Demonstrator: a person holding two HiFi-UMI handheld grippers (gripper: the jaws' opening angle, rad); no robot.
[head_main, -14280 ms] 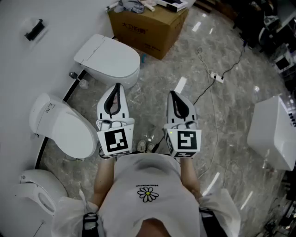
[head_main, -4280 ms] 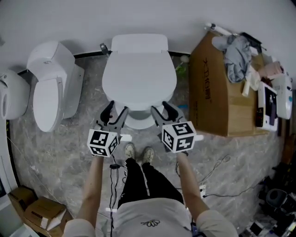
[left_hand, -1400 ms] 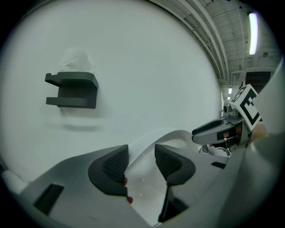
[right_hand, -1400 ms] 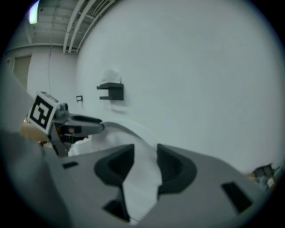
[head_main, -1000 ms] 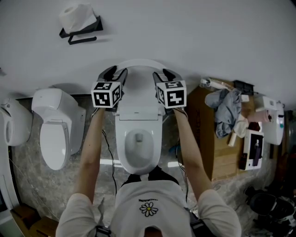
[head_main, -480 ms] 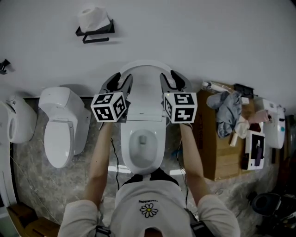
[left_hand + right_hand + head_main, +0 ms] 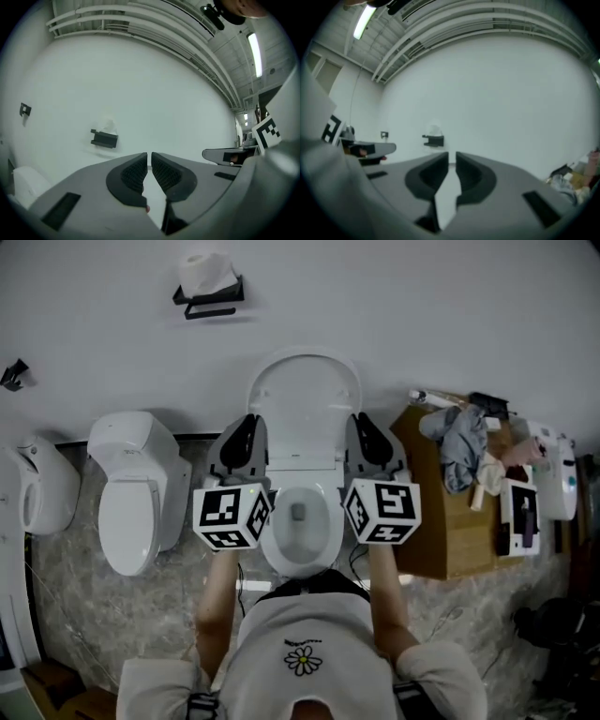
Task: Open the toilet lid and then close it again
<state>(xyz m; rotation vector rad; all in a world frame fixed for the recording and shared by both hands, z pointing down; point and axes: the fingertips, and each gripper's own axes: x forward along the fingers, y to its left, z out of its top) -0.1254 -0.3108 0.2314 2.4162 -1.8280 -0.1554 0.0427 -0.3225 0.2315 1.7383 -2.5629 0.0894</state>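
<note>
The middle white toilet has its lid [image 7: 303, 404] raised, standing upright against the wall, with the bowl [image 7: 298, 521] uncovered below it. My left gripper [image 7: 246, 427] hangs beside the lid's lower left edge, apart from it. My right gripper [image 7: 361, 425] hangs beside the lower right edge, also apart. Both sets of jaws have just been closing, and nothing is between them. In the left gripper view the left gripper [image 7: 150, 161] shows only a thin slit between its pads. The right gripper [image 7: 452, 161] in its own view looks the same, facing the bare wall.
A second toilet [image 7: 136, 488] with its lid down stands to the left, and a third fixture [image 7: 37, 484] sits at the far left. A paper roll holder [image 7: 208, 282] hangs on the wall. A cardboard box [image 7: 450, 512] with clothes on top stands to the right.
Both grippers have drawn back from the top of the lid toward the person and closed their jaws. The lid stays upright against the wall.
</note>
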